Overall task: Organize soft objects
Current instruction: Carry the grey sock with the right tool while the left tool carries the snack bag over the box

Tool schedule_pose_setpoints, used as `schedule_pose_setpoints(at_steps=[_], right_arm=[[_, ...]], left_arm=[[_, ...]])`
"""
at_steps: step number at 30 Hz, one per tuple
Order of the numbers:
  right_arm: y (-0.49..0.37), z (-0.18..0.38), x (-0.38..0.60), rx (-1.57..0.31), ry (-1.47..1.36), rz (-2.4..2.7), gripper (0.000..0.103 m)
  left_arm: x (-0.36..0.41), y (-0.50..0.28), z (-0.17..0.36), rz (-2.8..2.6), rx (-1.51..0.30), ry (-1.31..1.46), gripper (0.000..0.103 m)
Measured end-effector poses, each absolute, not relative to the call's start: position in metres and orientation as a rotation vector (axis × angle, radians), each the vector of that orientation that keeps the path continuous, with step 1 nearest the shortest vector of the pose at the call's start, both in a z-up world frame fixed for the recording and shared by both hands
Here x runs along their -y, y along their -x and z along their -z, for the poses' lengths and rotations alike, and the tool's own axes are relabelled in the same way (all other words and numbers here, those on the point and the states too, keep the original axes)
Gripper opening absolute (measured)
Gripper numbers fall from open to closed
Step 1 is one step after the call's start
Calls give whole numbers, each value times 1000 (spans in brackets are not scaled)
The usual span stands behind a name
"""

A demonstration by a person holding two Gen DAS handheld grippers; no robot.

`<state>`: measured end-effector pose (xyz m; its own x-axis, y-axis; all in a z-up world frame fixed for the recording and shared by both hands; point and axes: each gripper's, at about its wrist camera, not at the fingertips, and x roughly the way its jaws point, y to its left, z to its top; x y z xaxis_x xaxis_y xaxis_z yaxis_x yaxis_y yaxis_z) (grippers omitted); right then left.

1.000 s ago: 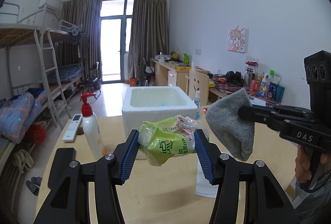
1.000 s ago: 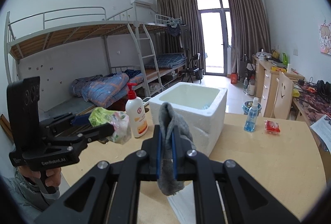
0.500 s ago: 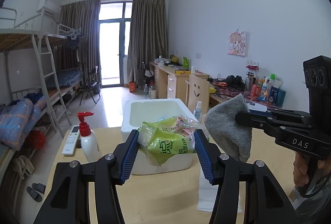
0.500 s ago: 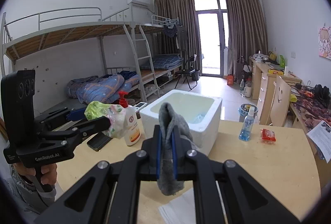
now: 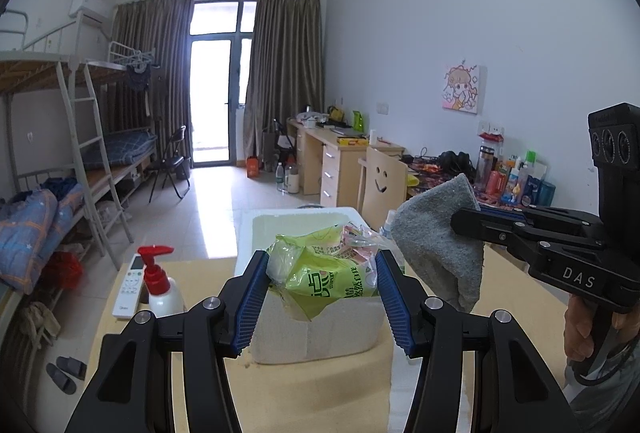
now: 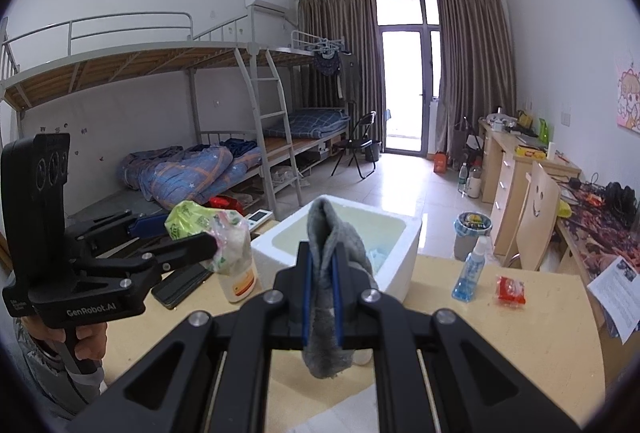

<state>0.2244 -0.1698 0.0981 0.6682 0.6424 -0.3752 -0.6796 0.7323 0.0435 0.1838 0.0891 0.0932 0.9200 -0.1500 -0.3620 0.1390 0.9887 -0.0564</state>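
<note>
The green plastic bag (image 5: 322,275) sits crumpled between the blue pads of my left claw (image 5: 321,299), pressed on both sides and held up off the table, in front of and a little above the white foam box (image 5: 316,333). In my other view the same bag (image 6: 206,227) bulges out past the claw's tips, just left of the box (image 6: 404,261) and in front of the pump bottle (image 6: 238,281). My right claw (image 6: 320,297) is clamped tight on the grey cloth (image 6: 332,265): the fold stands up above the pads, and the loose end hangs down below them. From my left side that cloth (image 5: 438,243) droops from the claw's tips, just right of the bag and apart from it, near the right rim of the box. The box stands open on the wooden table (image 6: 500,345) with something pale blue inside. Left of it stand the pump bottle (image 5: 160,283) with its red top and a white remote (image 5: 130,285); a dark flat thing (image 6: 182,283) lies beside the bottle. Right of the box are a blue spray bottle (image 6: 470,271) and a small red packet (image 6: 510,289). A hand (image 5: 580,333) grips the right claw's handle, another hand (image 6: 86,343) the left one's.
</note>
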Motion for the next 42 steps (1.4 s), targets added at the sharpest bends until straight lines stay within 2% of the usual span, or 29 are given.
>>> schedule_pose_setpoints(at_steps=[23, 42], right_arm=[[-279, -96, 141, -411, 104, -740, 12], [-320, -82, 102, -481, 122, -791, 12]], left_arm=[[-102, -227, -98, 122, -373, 20, 56], [-119, -224, -97, 40, -372, 19, 56]])
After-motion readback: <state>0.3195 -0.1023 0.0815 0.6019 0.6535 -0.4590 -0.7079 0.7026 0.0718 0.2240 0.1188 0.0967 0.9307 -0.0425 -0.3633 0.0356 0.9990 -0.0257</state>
